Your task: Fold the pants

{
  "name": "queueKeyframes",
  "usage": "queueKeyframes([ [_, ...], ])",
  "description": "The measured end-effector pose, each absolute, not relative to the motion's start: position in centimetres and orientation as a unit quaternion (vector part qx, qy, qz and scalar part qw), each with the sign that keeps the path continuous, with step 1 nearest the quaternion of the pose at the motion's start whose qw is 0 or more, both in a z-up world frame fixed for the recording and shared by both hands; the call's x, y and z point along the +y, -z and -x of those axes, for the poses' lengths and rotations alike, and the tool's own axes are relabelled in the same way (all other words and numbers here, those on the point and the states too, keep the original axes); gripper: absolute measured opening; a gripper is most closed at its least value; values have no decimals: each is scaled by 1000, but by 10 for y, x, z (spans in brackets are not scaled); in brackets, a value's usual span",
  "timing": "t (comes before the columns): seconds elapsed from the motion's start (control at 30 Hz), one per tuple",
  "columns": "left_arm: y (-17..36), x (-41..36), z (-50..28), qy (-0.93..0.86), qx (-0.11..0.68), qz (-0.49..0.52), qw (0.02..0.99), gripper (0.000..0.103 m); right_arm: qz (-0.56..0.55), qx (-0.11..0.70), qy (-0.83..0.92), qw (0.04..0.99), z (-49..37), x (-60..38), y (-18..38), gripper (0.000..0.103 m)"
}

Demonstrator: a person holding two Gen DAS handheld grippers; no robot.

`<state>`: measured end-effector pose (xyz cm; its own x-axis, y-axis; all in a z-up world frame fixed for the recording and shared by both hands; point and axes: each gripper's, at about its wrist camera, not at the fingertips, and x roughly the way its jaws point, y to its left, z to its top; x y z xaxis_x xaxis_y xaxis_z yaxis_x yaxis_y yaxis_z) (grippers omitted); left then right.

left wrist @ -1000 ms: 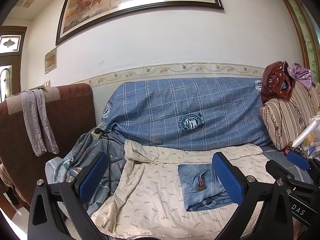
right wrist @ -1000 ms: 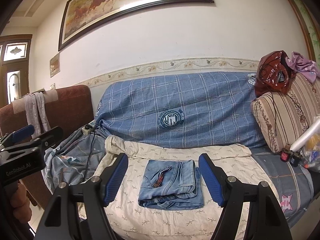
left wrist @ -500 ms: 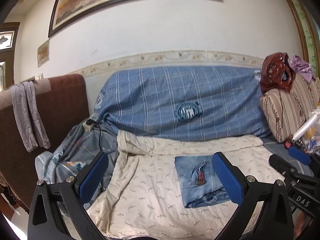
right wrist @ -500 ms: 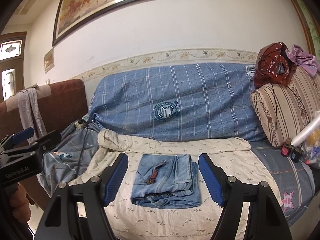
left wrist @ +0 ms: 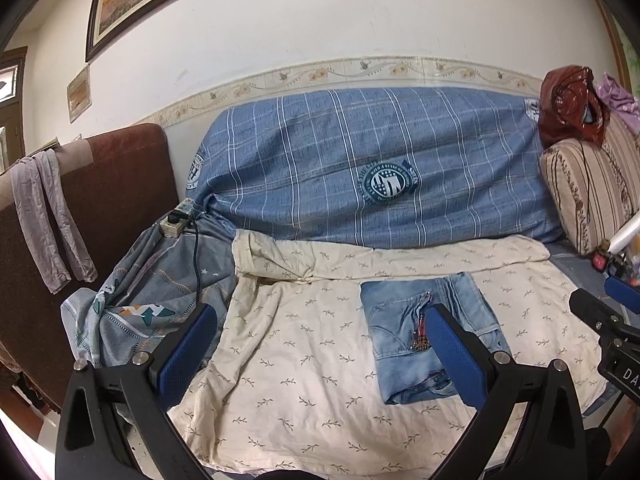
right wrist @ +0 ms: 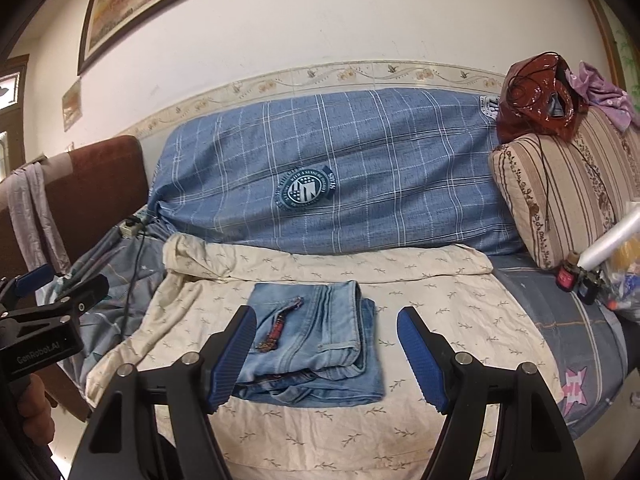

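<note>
The light blue denim pants [right wrist: 316, 340] lie folded into a compact rectangle on the cream leaf-print sheet [right wrist: 440, 304] of the sofa. They also show in the left wrist view [left wrist: 404, 336]. My right gripper [right wrist: 326, 356] is open and empty, held above and in front of the pants, with its jaws either side of them in view. My left gripper [left wrist: 320, 356] is open and empty, left of the pants; its right finger [left wrist: 456, 356] overlaps their right part. Each gripper shows in the other's view, the left one [right wrist: 52, 292] and the right one [left wrist: 612, 308].
A blue plaid cover [right wrist: 340, 176] drapes the sofa back. A striped cushion [right wrist: 560, 184] with a red bag [right wrist: 540, 92] is at right. Small bottles and a plastic roll [right wrist: 588, 268] sit at the right seat. A power strip with cable [left wrist: 176, 220] and grey-blue bedding [left wrist: 152, 292] lie left.
Both wrist views have tilted downward and drawn a little closer to the sofa seat. The folded pants have not moved, and both grippers stay open.
</note>
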<state>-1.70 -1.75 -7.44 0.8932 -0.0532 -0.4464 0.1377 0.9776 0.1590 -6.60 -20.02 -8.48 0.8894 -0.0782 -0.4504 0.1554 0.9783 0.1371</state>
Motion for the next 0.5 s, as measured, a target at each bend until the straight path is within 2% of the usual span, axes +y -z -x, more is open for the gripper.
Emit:
queueKeyframes([
  [0.5, 69, -39, 22, 73, 222, -111, 966, 103, -84, 226, 77, 967, 66, -213, 88, 76],
])
